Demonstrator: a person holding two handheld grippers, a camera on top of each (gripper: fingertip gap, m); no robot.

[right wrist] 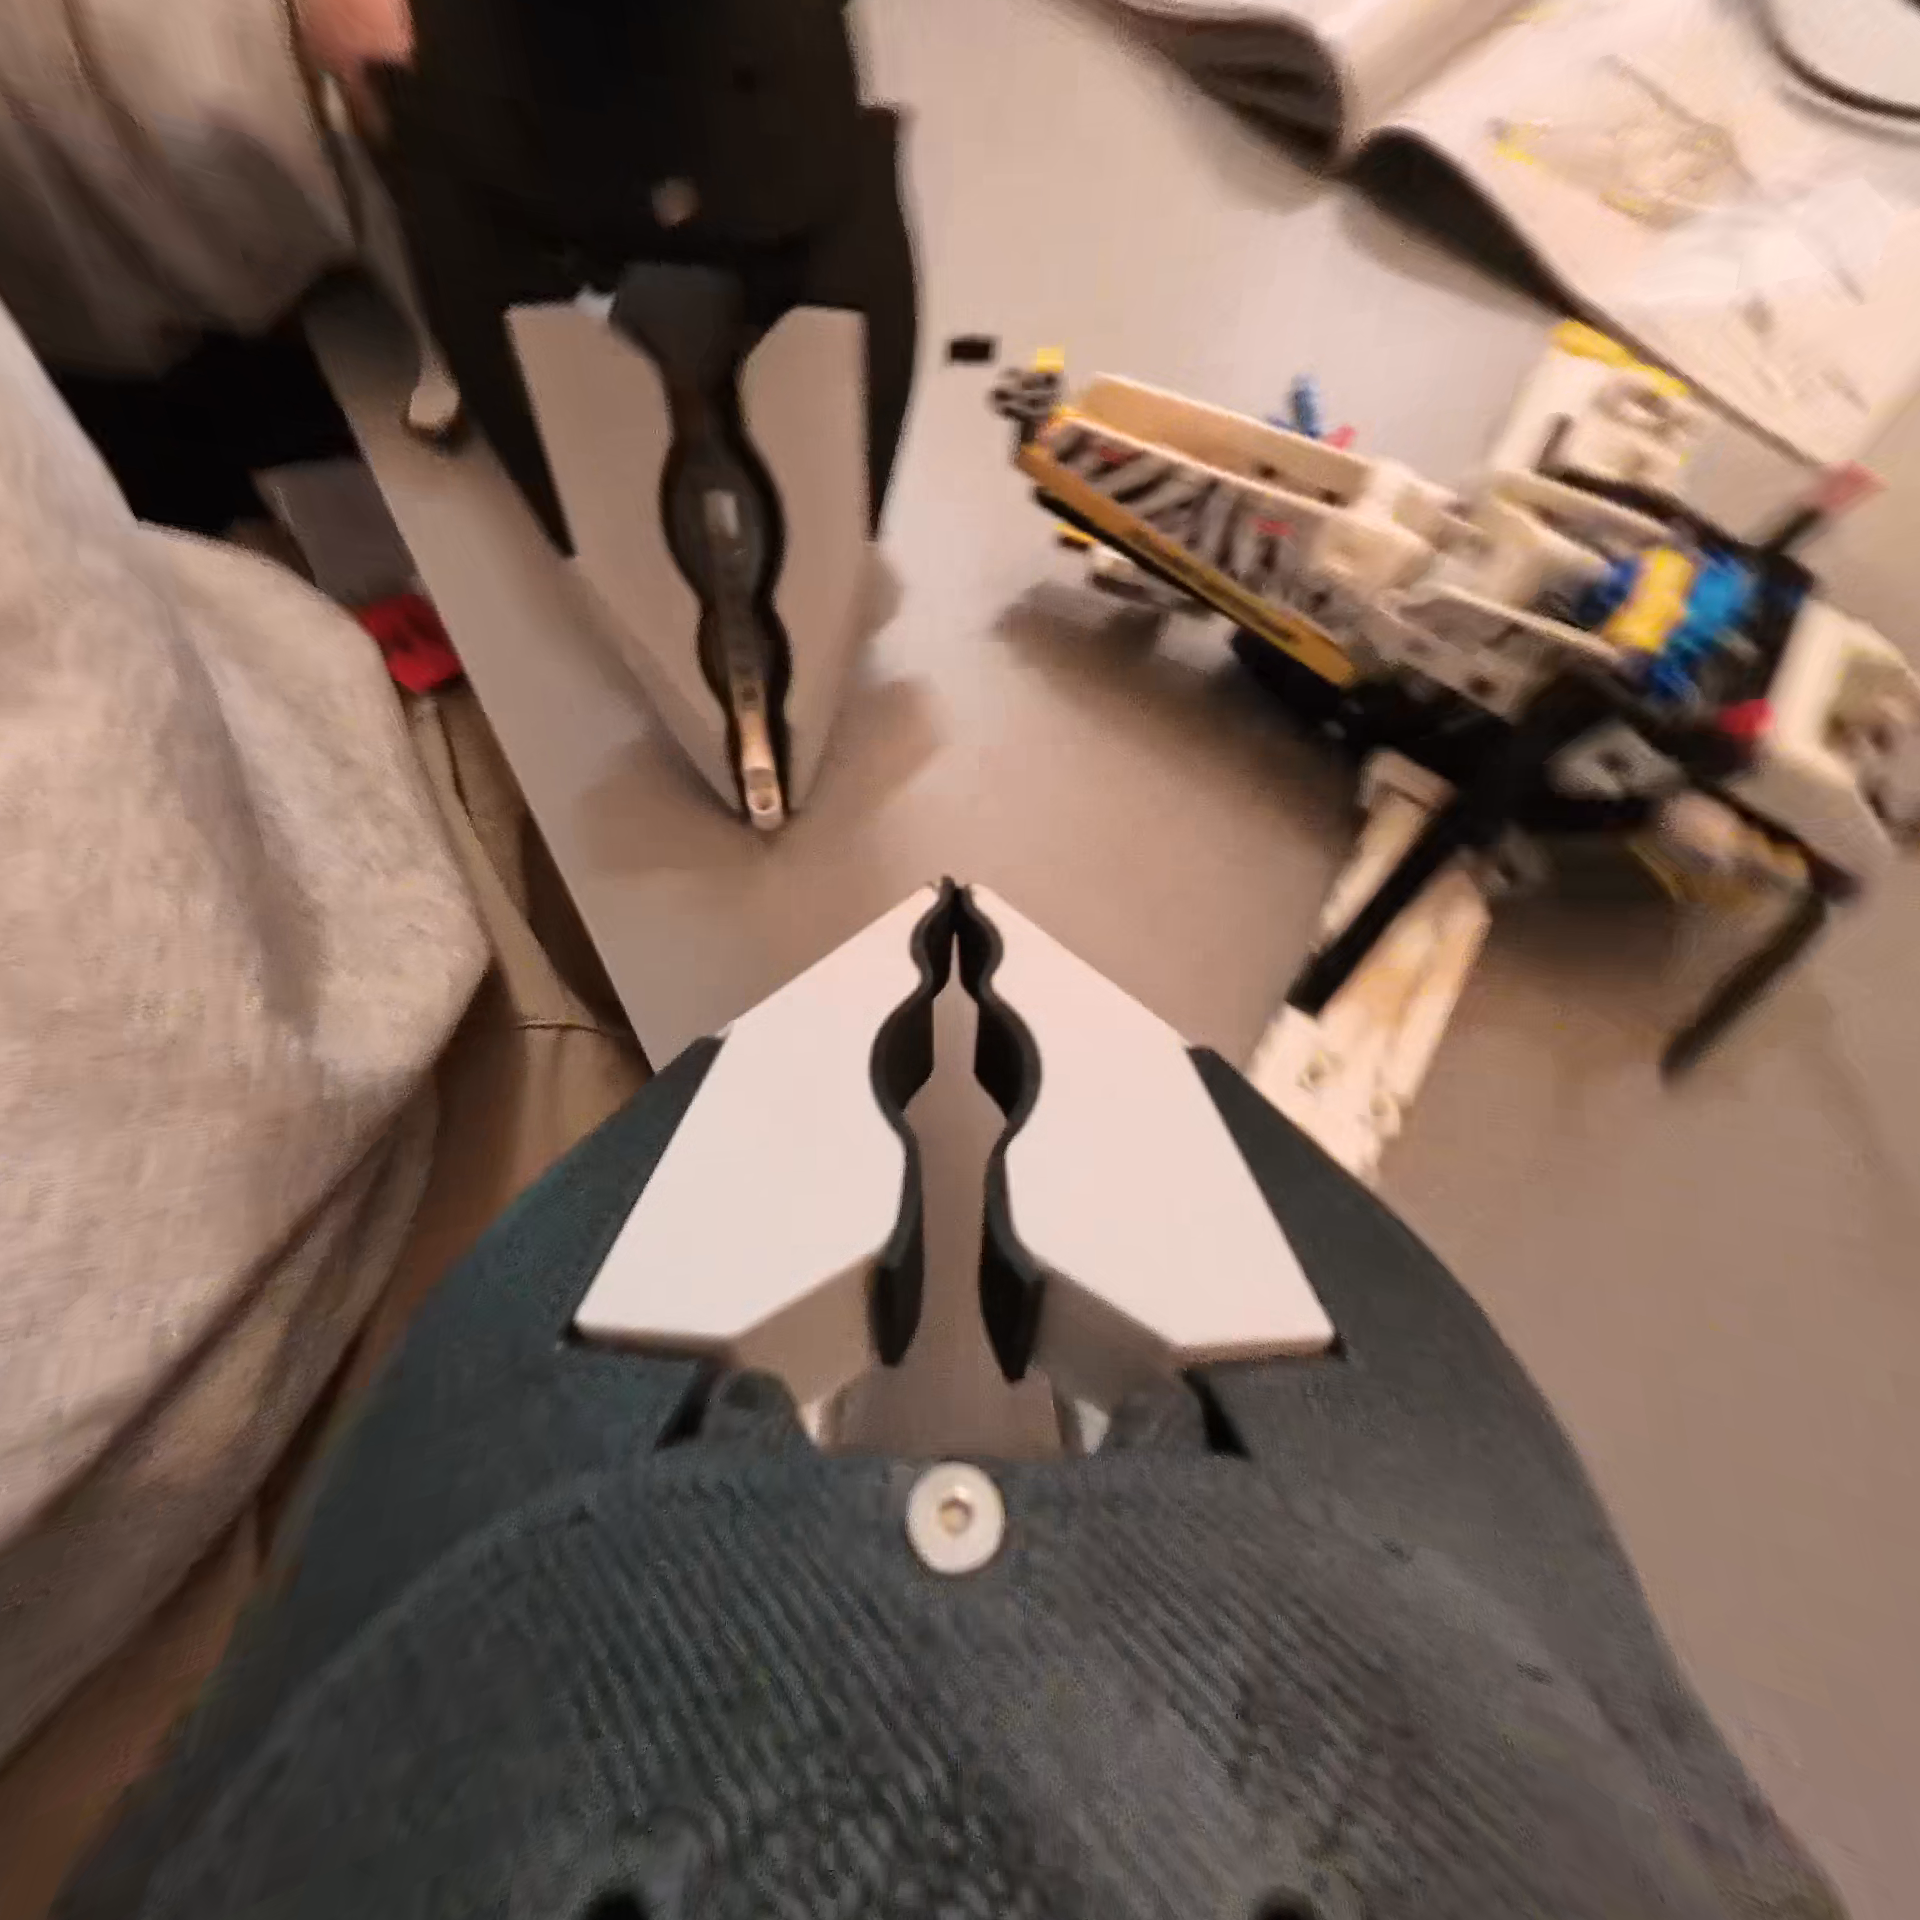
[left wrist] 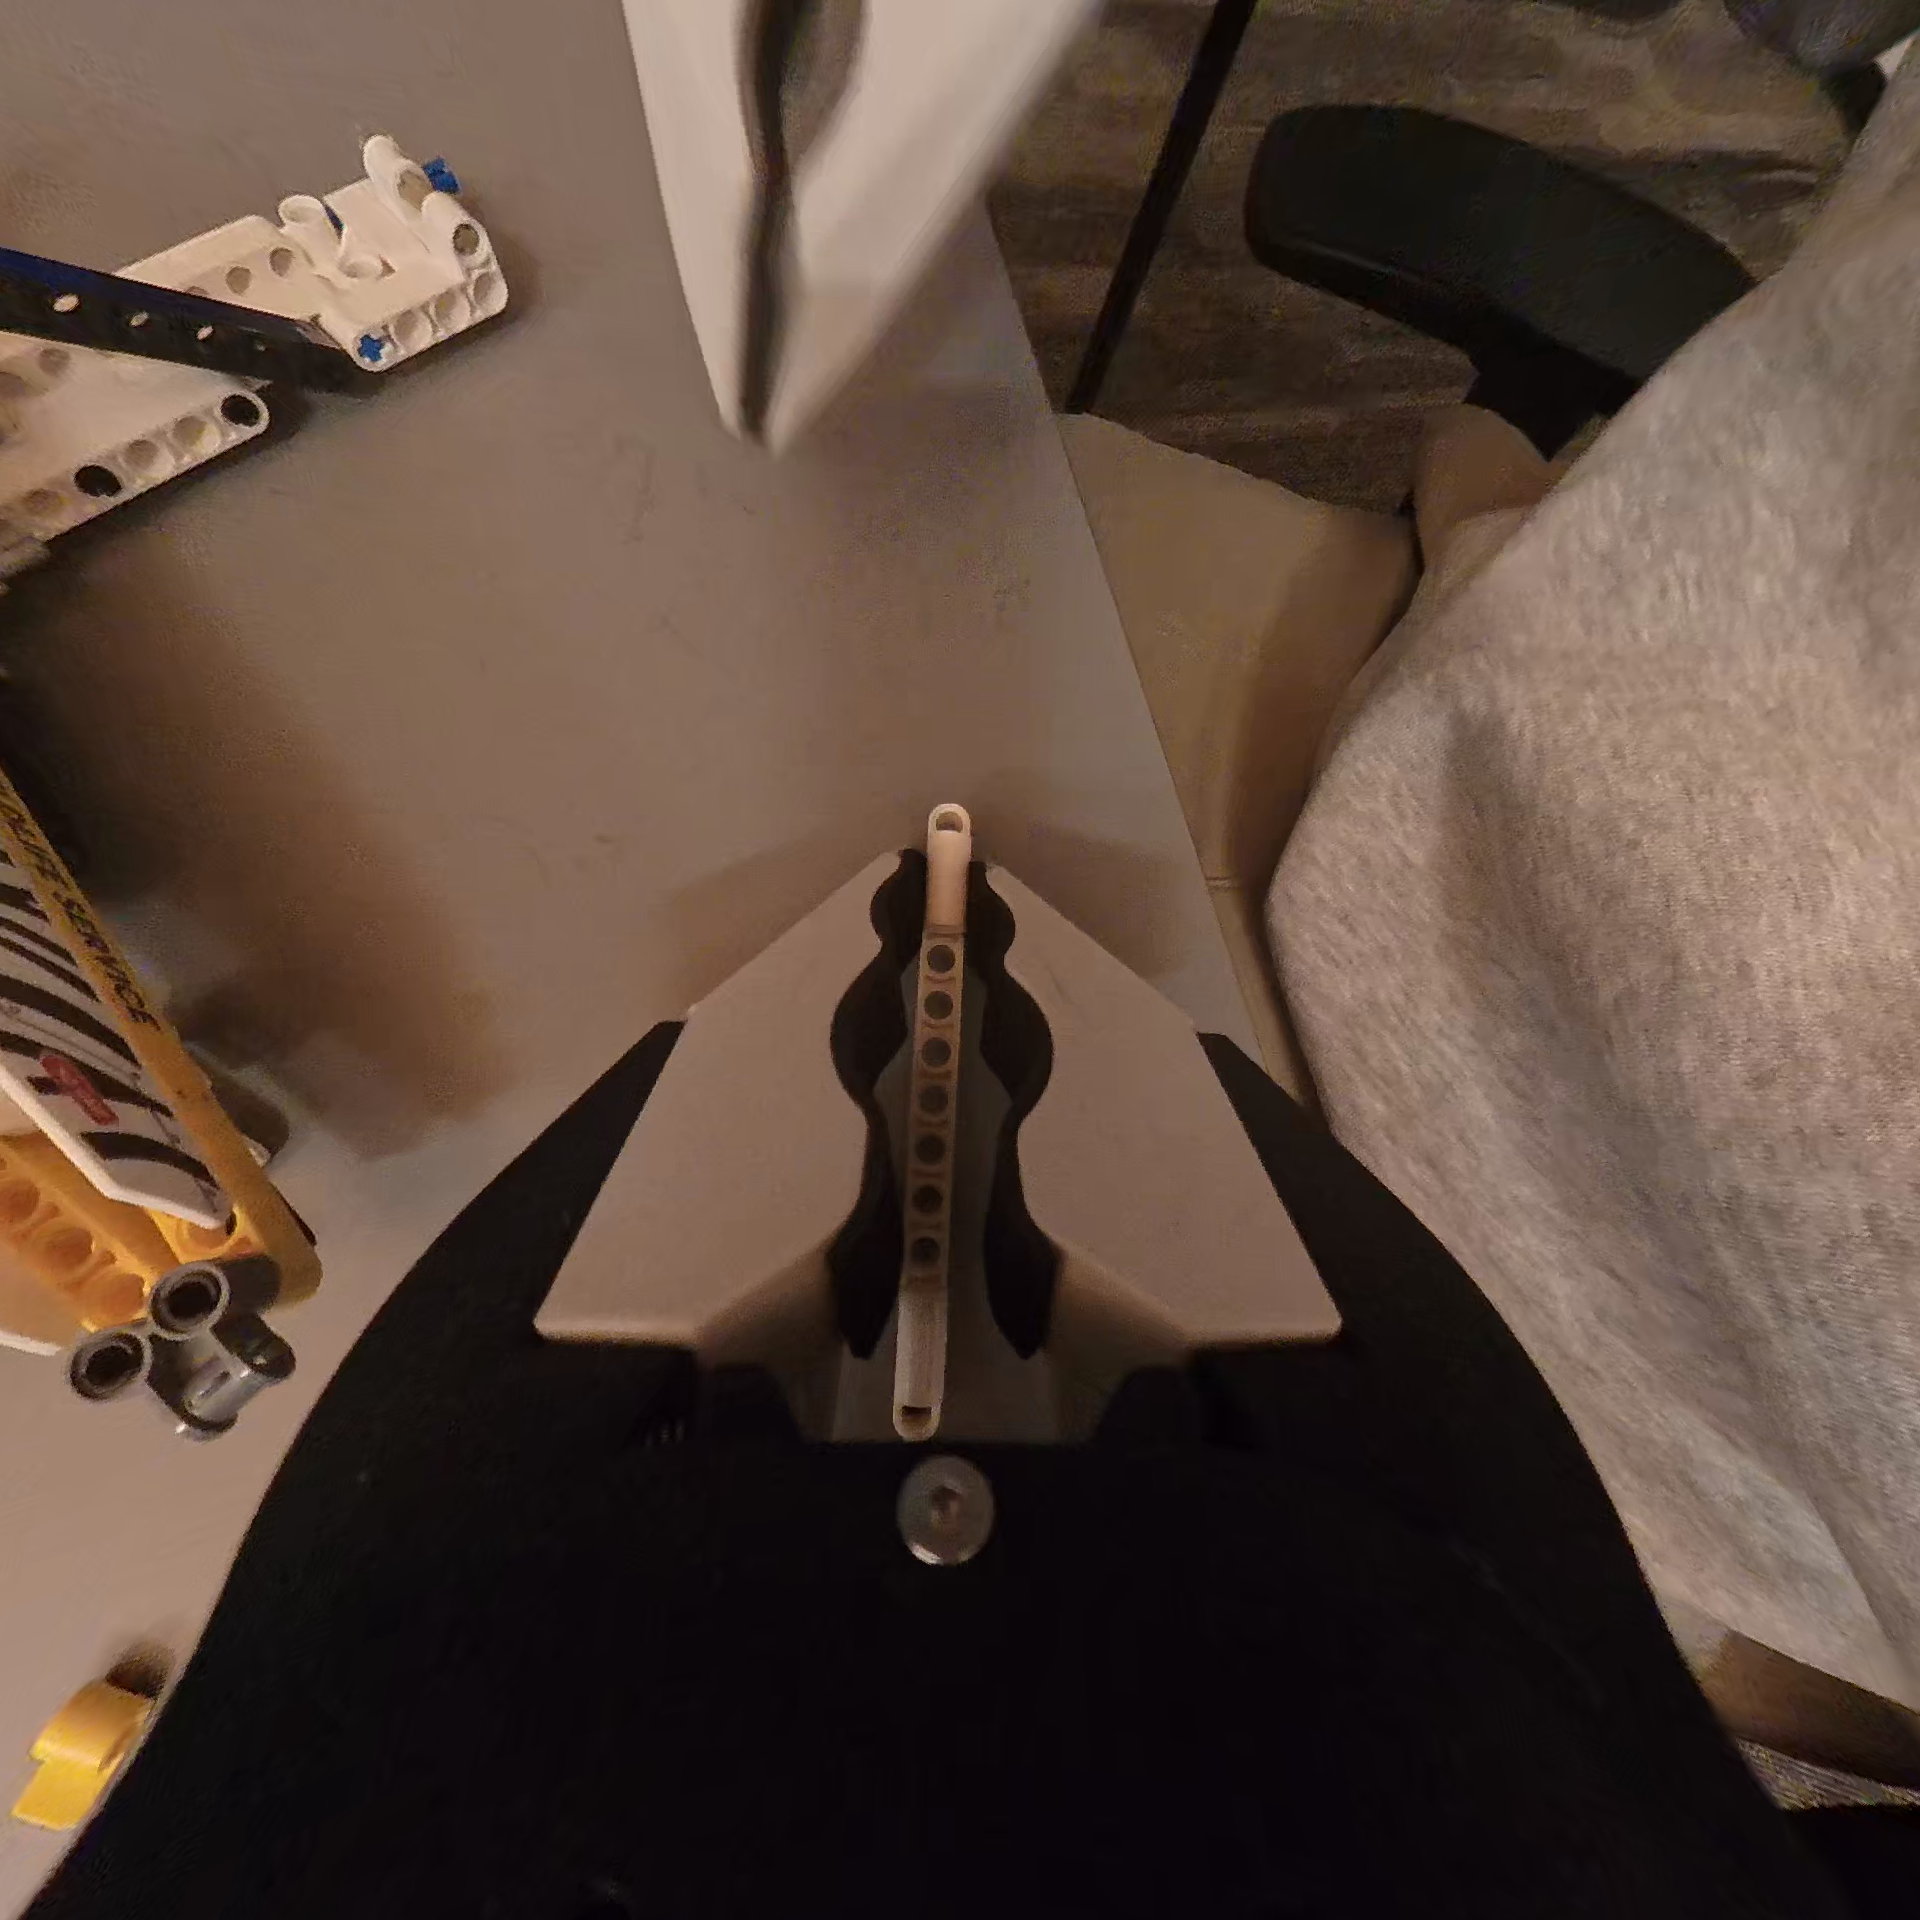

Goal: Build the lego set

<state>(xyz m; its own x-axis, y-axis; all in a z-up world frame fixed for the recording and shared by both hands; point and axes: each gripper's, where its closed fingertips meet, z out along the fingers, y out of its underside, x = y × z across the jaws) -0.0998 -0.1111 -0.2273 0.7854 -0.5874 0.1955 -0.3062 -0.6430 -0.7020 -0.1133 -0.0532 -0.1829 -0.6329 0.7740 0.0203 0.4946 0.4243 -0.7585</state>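
My left gripper (left wrist: 943,868) is shut on a long thin white lego beam (left wrist: 935,1101) with a row of holes, held edge-on between the jaws with its rounded tip sticking out past them. The left gripper also shows in the right wrist view (right wrist: 764,800), above the table with the beam tip (right wrist: 762,795) showing. My right gripper (right wrist: 951,891) is shut and empty, its tips touching, close in front of the left one; it shows blurred in the left wrist view (left wrist: 764,405). The partly built lego model (right wrist: 1403,582), white, yellow, black and blue, lies on the grey table (right wrist: 1039,748) to the right.
The model's white beams (left wrist: 343,281) and yellow striped panel (left wrist: 114,1060) lie at the left. An open instruction booklet (right wrist: 1558,156) lies at the back right. The table edge (left wrist: 1132,727) runs close on the right, with a person's grey clothing (left wrist: 1610,935) and a black chair (left wrist: 1475,239) beyond. The grippers' ends are close to 8 cm from one another.
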